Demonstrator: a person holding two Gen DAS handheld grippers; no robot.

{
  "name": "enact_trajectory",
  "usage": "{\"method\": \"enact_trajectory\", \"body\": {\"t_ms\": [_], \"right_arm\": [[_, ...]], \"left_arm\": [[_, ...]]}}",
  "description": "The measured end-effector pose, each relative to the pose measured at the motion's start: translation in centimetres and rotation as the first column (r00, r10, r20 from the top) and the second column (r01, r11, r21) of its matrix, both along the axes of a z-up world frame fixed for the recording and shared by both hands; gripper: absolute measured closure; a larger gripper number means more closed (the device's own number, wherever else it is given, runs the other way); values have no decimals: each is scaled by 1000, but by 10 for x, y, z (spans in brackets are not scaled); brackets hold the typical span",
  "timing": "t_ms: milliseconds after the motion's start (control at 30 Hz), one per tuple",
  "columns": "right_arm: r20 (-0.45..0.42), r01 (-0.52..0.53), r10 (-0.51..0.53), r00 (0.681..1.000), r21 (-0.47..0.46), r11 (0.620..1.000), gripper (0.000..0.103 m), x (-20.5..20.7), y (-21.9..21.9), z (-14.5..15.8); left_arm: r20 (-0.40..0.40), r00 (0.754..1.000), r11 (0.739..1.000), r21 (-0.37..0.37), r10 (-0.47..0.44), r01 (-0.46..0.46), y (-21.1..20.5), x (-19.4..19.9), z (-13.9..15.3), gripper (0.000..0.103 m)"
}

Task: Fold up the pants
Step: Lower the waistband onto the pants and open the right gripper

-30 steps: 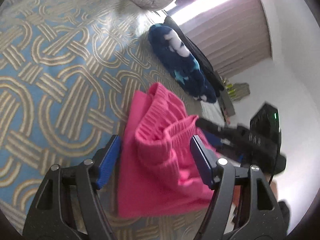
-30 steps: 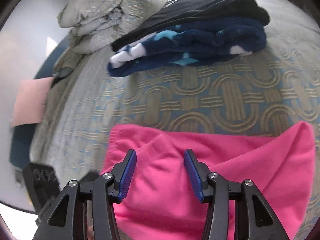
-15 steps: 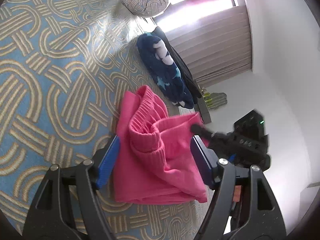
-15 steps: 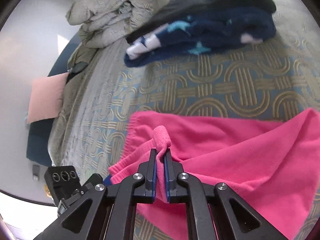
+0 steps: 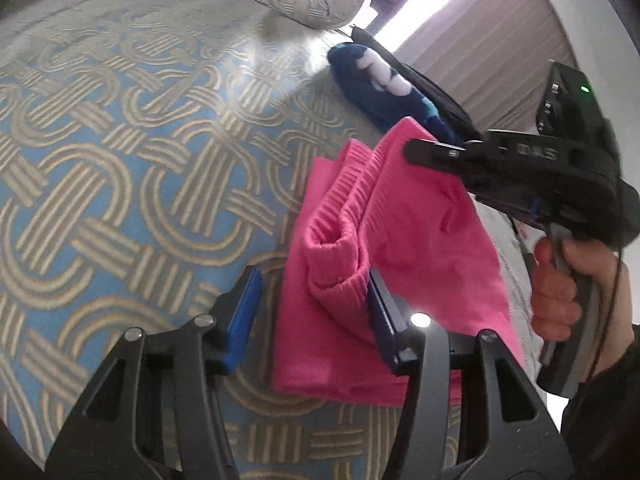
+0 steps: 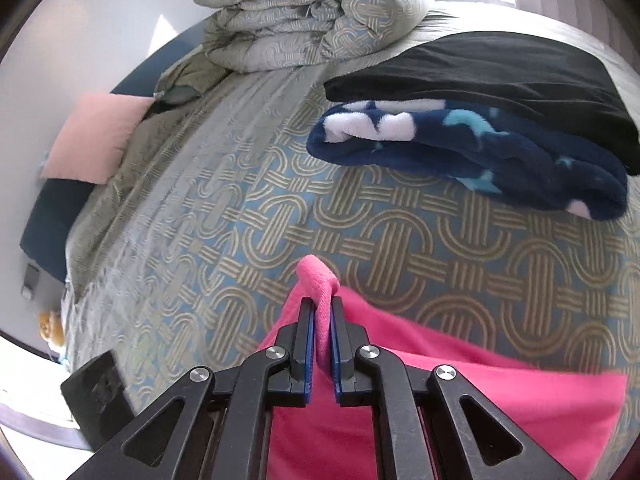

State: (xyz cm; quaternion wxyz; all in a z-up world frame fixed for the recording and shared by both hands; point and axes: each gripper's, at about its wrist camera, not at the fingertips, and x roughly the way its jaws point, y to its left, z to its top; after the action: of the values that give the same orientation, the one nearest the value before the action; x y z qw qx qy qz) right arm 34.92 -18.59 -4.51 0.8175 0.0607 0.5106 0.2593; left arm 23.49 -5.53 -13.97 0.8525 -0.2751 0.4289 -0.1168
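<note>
Spreading across both views, the patterned bedspread (image 6: 360, 232) carried everything else: a rolled duvet (image 6: 312, 12) at the far end, a black garment (image 6: 500, 76) stacked on a navy fleece (image 6: 480, 152), and nearer the cameras the pink pants (image 5: 404, 248), lying partly folded near the bed's edge. A second before, the right gripper (image 6: 322, 344) had hovered with its fingers apart over flat fabric; half a second before, they had come together on a pinch of it, and now they were clamped on that fold of cloth and had raised it clear of the bedspread, the pink edge rising with it. The left gripper (image 5: 312, 312) had kept its fingers apart throughout, straddling the ribbed waistband (image 5: 340, 248), gripping nothing. That lift suggested a fold was starting, with the layer ready to be carried over. The open left side left the waistband unpinned and, I judged, liable to drag.
</note>
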Motion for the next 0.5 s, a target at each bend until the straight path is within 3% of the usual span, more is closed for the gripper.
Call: {"method": "enact_trajectory", "body": {"t_ms": [167,333,400,467,500], "right_arm": [[17,-25,26,1000,-27,999,96,8,14,-17],[69,-35,42,997,-94,995,84,9,26,-25],[34,-16,18,999,-52,999,83,14,18,-18],[52,47,-49,997,36,998,80,10,-9,7],[67,66,-70,995,65,996,71,6,-22,18]], "left_arm": [[-22,999,998,49,44,-43,1,-15,5,48],[-26,998,997,52,51,-50,2,-27,6,48],[-38,997,998,-3,61,-61,13,-35,10,48],[-40,995,996,-24,90,-91,25,-44,19,48],[-26,996,995,-42,86,-87,26,-43,26,48]]}}
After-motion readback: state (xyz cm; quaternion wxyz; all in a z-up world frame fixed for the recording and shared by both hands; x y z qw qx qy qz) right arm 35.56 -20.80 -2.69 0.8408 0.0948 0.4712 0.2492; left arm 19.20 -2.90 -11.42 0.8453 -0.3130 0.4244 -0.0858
